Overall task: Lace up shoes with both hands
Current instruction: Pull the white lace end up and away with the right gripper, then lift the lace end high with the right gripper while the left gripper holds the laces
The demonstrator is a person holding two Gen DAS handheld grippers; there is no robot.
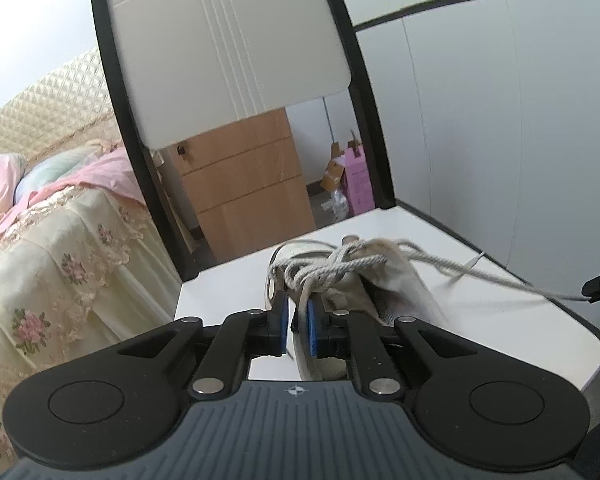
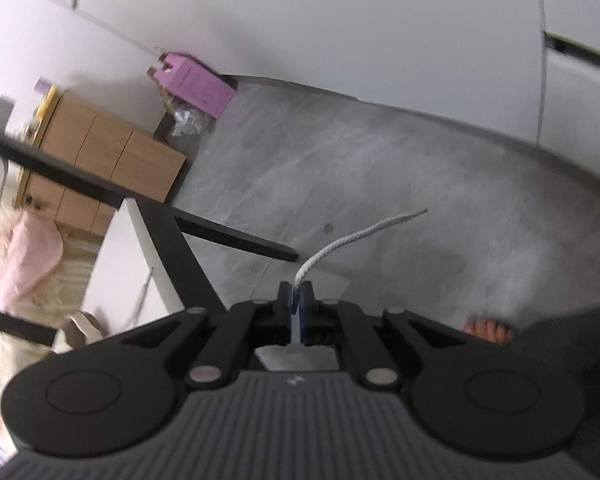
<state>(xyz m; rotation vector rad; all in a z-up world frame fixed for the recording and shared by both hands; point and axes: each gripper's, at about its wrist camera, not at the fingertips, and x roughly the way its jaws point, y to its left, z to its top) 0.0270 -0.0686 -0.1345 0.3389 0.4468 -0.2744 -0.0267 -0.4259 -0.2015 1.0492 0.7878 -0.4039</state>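
The shoe [image 1: 356,280] sits on a white bench [image 1: 500,320], near its front edge, with a chair back [image 1: 228,52] standing up behind it on the far side. The left gripper [image 1: 296,312] has its jaws almost shut, pinching a bit of the shoe's edge or a lace end at the near side; I cannot tell which. That hold looks meant to keep the shoe from sliding while the other hand pulls.

The right gripper [image 2: 297,296] is out past the bench, over the grey floor [image 2: 380,168]. Its jaws are nearly closed on the lace [image 2: 352,240], and the loose end pokes out ahead of them. From the left side the lace runs off to the right in a long line, so I think it is being pulled snug.

The shoe is pale, cream or off-white, soft and a bit floppy. Its grey, rope-like laces lie bunched and crossed on top, looking messy, not neat yet.
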